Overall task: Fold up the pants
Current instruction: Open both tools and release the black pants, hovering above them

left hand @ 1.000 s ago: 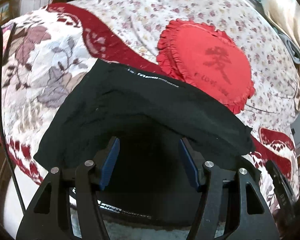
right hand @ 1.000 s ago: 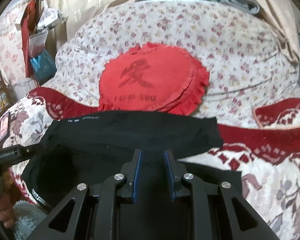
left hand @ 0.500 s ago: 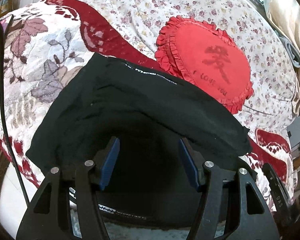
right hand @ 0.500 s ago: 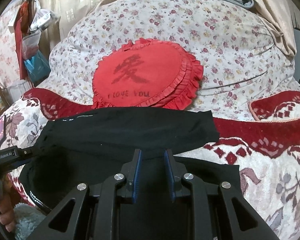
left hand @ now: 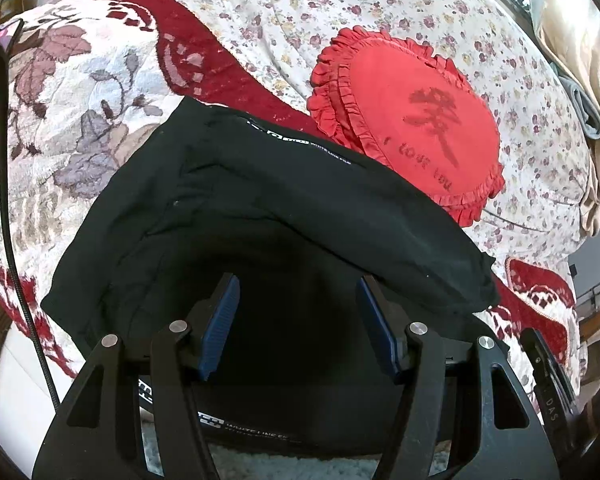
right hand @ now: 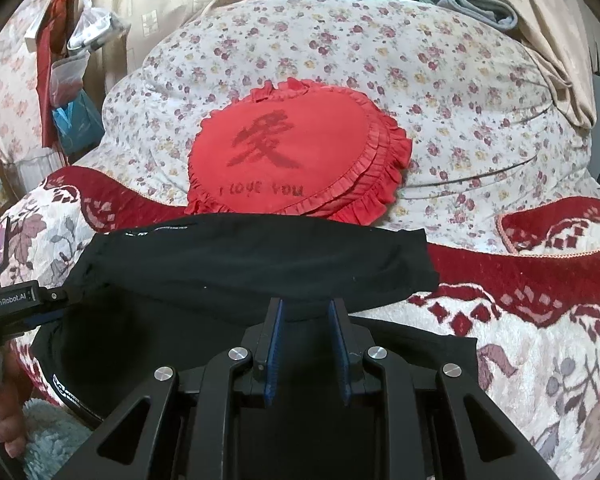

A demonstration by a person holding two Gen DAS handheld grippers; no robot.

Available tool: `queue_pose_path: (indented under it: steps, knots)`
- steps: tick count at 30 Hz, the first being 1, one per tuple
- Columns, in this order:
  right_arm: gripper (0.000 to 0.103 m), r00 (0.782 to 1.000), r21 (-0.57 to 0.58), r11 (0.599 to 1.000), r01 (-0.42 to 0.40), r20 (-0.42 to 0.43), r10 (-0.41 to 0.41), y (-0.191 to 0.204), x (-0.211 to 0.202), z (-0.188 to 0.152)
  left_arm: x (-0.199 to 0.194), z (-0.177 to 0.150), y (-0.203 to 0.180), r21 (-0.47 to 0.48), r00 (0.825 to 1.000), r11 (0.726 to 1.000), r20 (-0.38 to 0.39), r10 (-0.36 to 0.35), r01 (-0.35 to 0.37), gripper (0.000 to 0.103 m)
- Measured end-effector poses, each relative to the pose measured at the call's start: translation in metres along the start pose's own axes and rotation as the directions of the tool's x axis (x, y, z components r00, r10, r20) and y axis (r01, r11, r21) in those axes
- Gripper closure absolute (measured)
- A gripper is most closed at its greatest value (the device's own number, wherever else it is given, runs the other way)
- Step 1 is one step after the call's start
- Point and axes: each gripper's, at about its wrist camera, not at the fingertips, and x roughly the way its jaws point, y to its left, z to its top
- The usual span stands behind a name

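A: Where are the pants point(left hand: 260, 216)?
B: Black, lying on the flowered blanket point(left hand: 72, 92). Already folded over once, upper layer across the lower one. In the left wrist view they fill the centre and run from 9 o'clock out to 3 o'clock. White-printed waistband shows at the 6 o'clock edge, another strip of print on the far fold at 12.

A: Left gripper point(left hand: 298, 300)?
B: Fingers spread, released. Blue pads point(left hand: 220, 328) well apart, black cloth lies below the gap, nothing pinched that I can see.

A: Right gripper point(right hand: 306, 308)?
B: Fingers close together, narrow gap between the pads point(right hand: 274, 348). Tips sit at the near edge of the top fold. Cloth is black on black there, so I cannot tell if they're grasping fabric or just hanging over it.

A: Anything else around?
B: Red heart cushion point(right hand: 296, 156) with a ruffled edge at 12 o'clock of the pants, touching their far edge in the right wrist view. Small-flower quilt point(right hand: 440, 92) bunched behind it. In the same view the left gripper's body comes in at 9 o'clock, over the left end of the pants, with a hand point(right hand: 4, 416) below it at 8.
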Motion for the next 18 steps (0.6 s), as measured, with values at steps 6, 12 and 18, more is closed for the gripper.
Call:
queue_pose_path:
  steps: [6, 12, 18]
  knots:
    - [0.082, 1.0, 0.006, 1.0, 0.0, 0.002, 0.0, 0.0, 0.0001, -0.0003, 0.0003, 0.0003, 0.0009, -0.002, 1.0, 1.0, -0.002, -0.003, 0.003, 0.042]
    - [0.082, 1.0, 0.007, 1.0, 0.001, 0.0, -0.001, -0.0006, 0.0001, -0.0003, 0.0002, 0.0003, 0.0008, -0.003, 1.0, 1.0, -0.002, -0.003, 0.003, 0.042]
    - [0.082, 1.0, 0.006, 1.0, 0.001, 0.0, -0.001, -0.0004, 0.0001, -0.0003, 0.0002, -0.0001, 0.0001, -0.005, 1.0, 1.0, -0.002, -0.003, 0.003, 0.042]
